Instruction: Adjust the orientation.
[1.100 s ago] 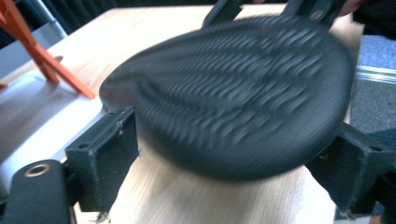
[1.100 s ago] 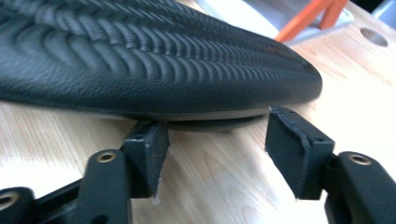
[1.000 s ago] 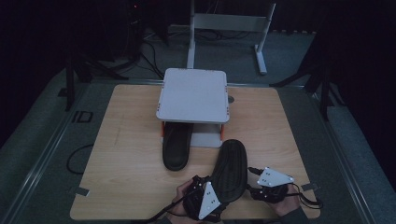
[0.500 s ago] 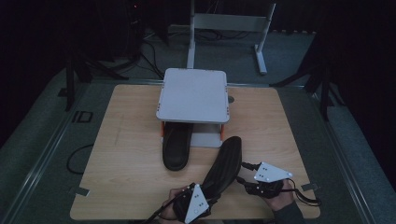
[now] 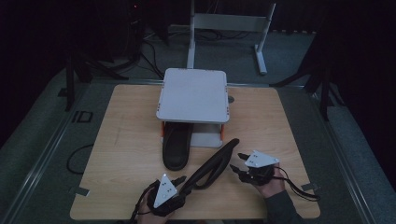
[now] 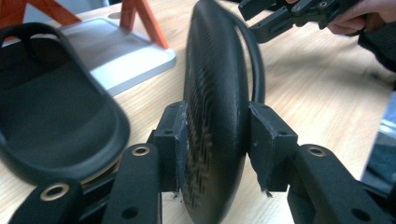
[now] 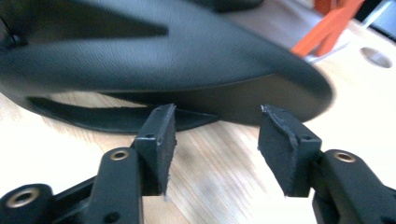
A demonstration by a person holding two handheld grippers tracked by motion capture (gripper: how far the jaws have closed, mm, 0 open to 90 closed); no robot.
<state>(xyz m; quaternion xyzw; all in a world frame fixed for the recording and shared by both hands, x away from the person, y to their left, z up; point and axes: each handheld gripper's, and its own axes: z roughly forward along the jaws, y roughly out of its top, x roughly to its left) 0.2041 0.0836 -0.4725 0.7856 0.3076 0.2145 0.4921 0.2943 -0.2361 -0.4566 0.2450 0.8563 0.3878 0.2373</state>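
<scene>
Grippers at the near edge of the pale wooden tabletop (image 5: 126, 140) handle a black rubber slide sandal (image 5: 212, 164) tipped up on its side edge, heel end nearest the person. Left gripper (image 5: 180, 186): its jaws have just been closing and now pinch the sandal across its sole near the heel, one pad (image 6: 175, 140) on the ribbed tread and the other on the footbed side, as the left gripper view shows. Right gripper (image 5: 236, 164): jaws spread with nothing between them, its pads (image 7: 161, 140) poised just beside the sandal's toe end and strap without touching. The step in hand appears to be carrying this sandal toward its mate; done well, the left grip should stay square across the sole so the shoe does not twist, while the right jaws steady the toe before it is laid flat. Farther off, a second black slide sandal (image 5: 176, 144) lies sole-down, its toe end tucked beneath a small white square-topped shelf on orange legs (image 5: 192, 95), beside which free space remains on the lower white base plate (image 5: 208, 139). Beyond the table stands a grey metal frame (image 5: 229, 23).
</scene>
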